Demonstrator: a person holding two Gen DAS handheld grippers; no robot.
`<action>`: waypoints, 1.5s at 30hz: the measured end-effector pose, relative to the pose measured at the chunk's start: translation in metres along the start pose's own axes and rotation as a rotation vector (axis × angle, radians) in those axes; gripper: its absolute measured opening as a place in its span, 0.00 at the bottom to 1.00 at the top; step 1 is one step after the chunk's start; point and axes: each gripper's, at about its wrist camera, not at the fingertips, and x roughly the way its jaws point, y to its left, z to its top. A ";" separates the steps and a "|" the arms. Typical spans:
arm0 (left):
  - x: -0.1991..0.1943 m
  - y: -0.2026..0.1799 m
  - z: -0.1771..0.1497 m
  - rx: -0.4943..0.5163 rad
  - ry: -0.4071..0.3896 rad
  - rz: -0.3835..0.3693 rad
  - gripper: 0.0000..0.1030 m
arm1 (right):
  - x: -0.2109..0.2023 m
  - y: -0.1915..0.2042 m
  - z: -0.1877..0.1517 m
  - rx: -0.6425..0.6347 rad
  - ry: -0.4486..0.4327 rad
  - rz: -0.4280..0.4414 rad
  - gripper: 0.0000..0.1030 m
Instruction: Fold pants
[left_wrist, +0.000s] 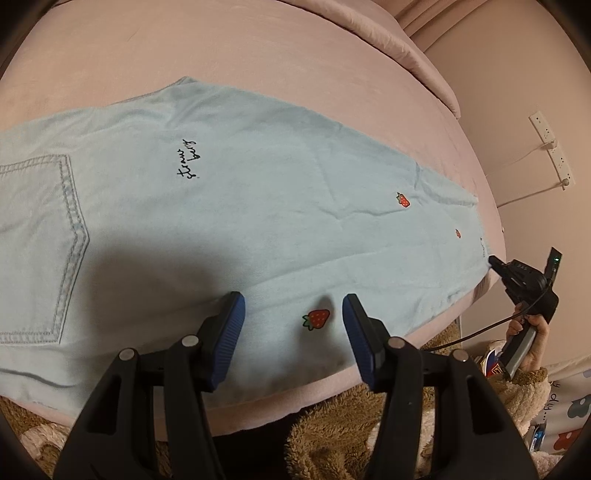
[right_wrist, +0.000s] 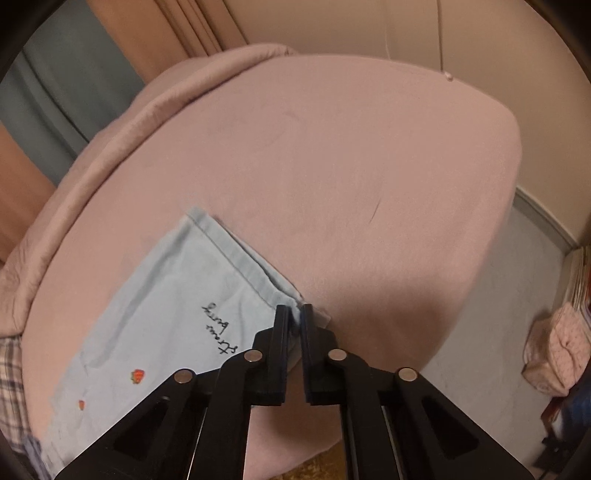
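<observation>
Pants (left_wrist: 229, 206) lie flat across the pink bed (left_wrist: 280, 62), leg hem at 3 o'clock in the left view; right gripper (right_wrist: 294, 314) has its jaws closed on the hem corner, left gripper (left_wrist: 291, 314) hovers with jaws about half open over the near edge, holding nothing, a strawberry print (left_wrist: 316, 319) between them. Risk: the pinch takes only the corner tip, so a pull could slip it free or drag one layer and skew the fold. Fabric: pale blue denim, soft, lightly creased, stitched pocket (left_wrist: 40, 251) at 9 o'clock; bed cover matte, smooth.
</observation>
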 end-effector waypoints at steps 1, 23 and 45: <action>0.000 0.000 0.000 0.002 0.001 0.002 0.53 | -0.004 -0.001 0.000 0.005 -0.014 0.000 0.04; -0.017 -0.016 -0.001 0.053 -0.040 0.086 0.71 | -0.009 -0.026 -0.015 0.116 -0.031 0.095 0.46; -0.049 -0.011 -0.008 0.044 -0.137 0.105 0.80 | 0.022 0.009 -0.001 0.203 -0.045 0.269 0.13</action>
